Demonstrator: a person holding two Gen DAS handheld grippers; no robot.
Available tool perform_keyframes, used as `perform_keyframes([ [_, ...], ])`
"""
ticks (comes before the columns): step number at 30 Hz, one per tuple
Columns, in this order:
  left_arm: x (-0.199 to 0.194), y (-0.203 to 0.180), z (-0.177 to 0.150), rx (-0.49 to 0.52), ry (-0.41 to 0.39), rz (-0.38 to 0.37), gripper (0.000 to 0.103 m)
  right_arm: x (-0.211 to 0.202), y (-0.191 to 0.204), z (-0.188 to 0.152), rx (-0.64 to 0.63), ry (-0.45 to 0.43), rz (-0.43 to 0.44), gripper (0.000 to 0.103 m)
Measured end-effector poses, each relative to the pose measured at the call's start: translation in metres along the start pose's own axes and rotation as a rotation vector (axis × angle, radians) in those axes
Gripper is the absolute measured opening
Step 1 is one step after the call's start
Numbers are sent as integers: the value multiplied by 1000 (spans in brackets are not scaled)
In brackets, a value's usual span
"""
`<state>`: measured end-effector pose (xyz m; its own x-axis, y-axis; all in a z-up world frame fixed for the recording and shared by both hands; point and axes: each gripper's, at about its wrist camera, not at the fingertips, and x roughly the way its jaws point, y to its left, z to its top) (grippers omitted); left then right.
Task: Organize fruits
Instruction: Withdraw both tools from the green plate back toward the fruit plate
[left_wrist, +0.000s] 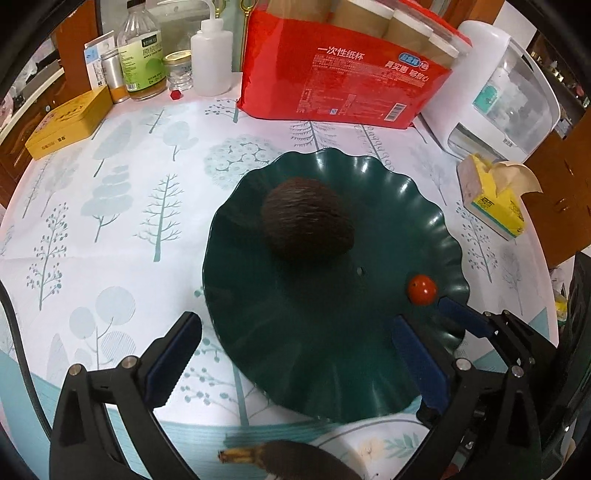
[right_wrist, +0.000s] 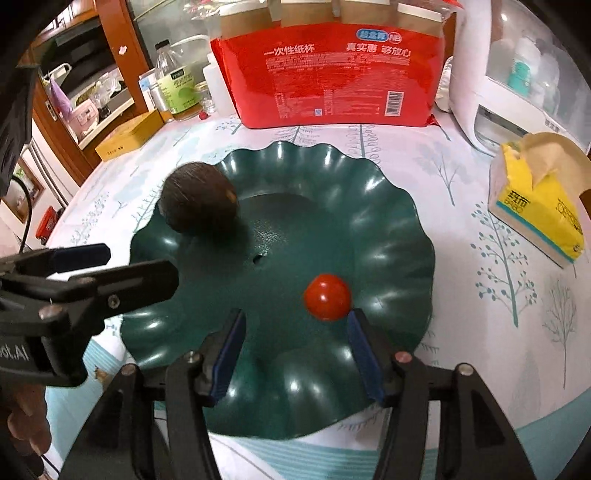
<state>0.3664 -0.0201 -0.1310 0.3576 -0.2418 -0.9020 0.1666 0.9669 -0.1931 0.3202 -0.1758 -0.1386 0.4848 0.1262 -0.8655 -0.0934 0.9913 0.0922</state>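
On my left, my left gripper (left_wrist: 295, 350) stands with its jaws wide apart and nothing between them, poised over the near edge of the green plate (left_wrist: 406, 177). Just ahead of it the avocado (left_wrist: 308, 218) lies loose on the plate's far-left part. Moving right, the cherry tomato (right_wrist: 327, 296) sits on the plate near its right rim, just in front of my right gripper (right_wrist: 295, 332), whose jaws are partly apart, gripping nothing; the tomato seems to rest against one blue pad's tip, though I cannot tell for sure. Both fruits look set down, so I judge this the release step. A dark banana (left_wrist: 291, 459) lies on the tablecloth (left_wrist: 110, 221) at the left view's bottom edge, off the plate. Next I should draw both grippers clear without nudging the tomato, which could roll, then reach for the banana.
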Motion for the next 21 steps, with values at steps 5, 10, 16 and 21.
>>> perform_keyframes([
  [5, -17, 0, -9, -6, -7, -3, 102, -12, 0, -4, 11, -8, 3, 58],
  [10, -35, -3, -20, 3, -22, 6, 102, -28, 3, -11, 4, -24, 2, 58],
  [16, -65, -9, -36, 12, -50, 8, 102, -50, 5, -20, 5, -31, -6, 58],
  [21, -96, -14, -55, 26, -73, 11, 102, -76, 6, -32, 10, -25, -34, 58],
])
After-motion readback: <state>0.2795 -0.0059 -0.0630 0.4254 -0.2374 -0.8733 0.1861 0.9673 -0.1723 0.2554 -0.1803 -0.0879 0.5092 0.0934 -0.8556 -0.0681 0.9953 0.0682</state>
